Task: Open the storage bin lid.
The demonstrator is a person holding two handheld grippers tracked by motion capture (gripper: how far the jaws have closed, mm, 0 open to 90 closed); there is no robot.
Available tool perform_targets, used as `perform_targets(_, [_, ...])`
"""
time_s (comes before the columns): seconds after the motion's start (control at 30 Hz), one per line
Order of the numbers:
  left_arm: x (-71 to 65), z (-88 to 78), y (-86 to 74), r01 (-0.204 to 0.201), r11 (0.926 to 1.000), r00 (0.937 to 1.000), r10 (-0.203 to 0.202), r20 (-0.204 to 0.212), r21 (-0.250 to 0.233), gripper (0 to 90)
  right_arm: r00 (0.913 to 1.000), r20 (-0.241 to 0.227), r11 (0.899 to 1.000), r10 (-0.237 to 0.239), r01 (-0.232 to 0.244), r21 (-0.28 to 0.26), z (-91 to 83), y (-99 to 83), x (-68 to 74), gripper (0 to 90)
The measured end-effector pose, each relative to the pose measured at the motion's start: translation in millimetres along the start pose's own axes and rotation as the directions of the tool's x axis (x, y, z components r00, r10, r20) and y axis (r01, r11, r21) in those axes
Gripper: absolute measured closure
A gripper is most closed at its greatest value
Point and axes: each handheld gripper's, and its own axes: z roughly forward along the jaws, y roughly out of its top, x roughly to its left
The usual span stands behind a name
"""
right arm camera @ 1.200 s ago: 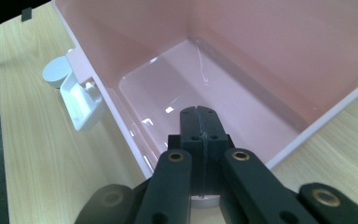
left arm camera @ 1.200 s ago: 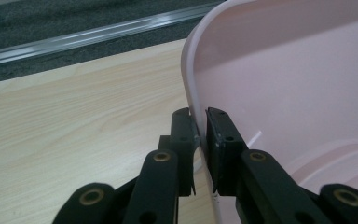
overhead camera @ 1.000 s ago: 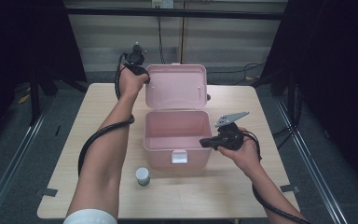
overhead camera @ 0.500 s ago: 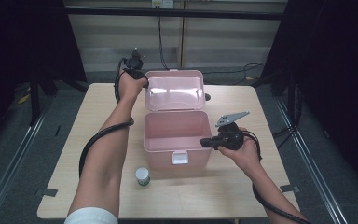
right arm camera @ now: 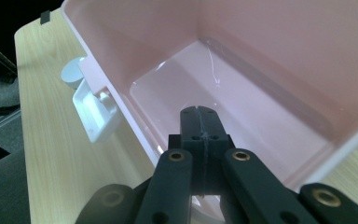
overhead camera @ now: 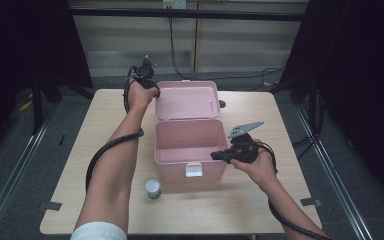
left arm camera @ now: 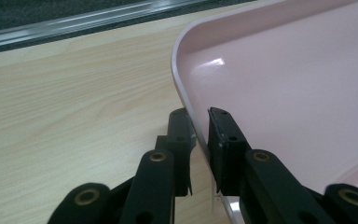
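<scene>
High view: the pink box (overhead camera: 190,150) stands at the middle of the table (overhead camera: 280,120) with its lid (overhead camera: 186,100) swung open toward the far side, the left gripper (overhead camera: 152,90) at the lid's far-left corner, the right gripper (overhead camera: 219,156) at the box's near-right rim, and a small white-capped jar (overhead camera: 153,189) on the table just near-left of the box. Left gripper view: the left gripper (left arm camera: 201,135) straddles the lid (left arm camera: 298,93) edge at its rounded corner, one jaw on each side, jaws narrowly parted; whether the pads press on the edge cannot be determined. Right gripper view: the right gripper (right arm camera: 200,126) has its jaws fully closed with nothing between them, positioned over the rim of the box (right arm camera: 242,70) and pointing into its bare interior, with the white latch (right arm camera: 95,109) and the jar (right arm camera: 72,72) at the left.
</scene>
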Motion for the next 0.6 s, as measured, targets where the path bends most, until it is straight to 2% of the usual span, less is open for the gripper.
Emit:
perform_targets(0.37, [-1.9, 10.0, -5.3, -0.02, 0.9997, 0.9998, 0.02, 0.0, 0.01, 77.6, 0.9998, 0.013, 1.0, -0.017, 0.016, 0.016, -1.6, -0.6, 4.5, 90.0])
perform_targets(0.47, [-2.1, 12.6, -7.6, -0.042, 0.999, 0.9991, 0.042, 0.007, 0.017, 77.8, 0.9998, 0.012, 1.0, -0.017, 0.017, 0.013, -2.0, -1.4, 5.4, 90.0])
perform_targets(0.53, [-3.3, 12.6, -9.1, -0.029, 0.9996, 0.9995, 0.029, 0.009, 0.005, 77.4, 0.9998, 0.016, 1.0, -0.015, 0.015, 0.011, -2.1, -1.6, 5.7, 90.0])
perform_targets(0.6, [-3.0, 11.5, -10.2, -0.058, 0.9983, 0.9983, 0.058, -0.01, 0.008, 73.4, 0.9998, 0.016, 1.0, -0.012, 0.012, 0.009, -2.1, -1.6, 5.6, 90.0])
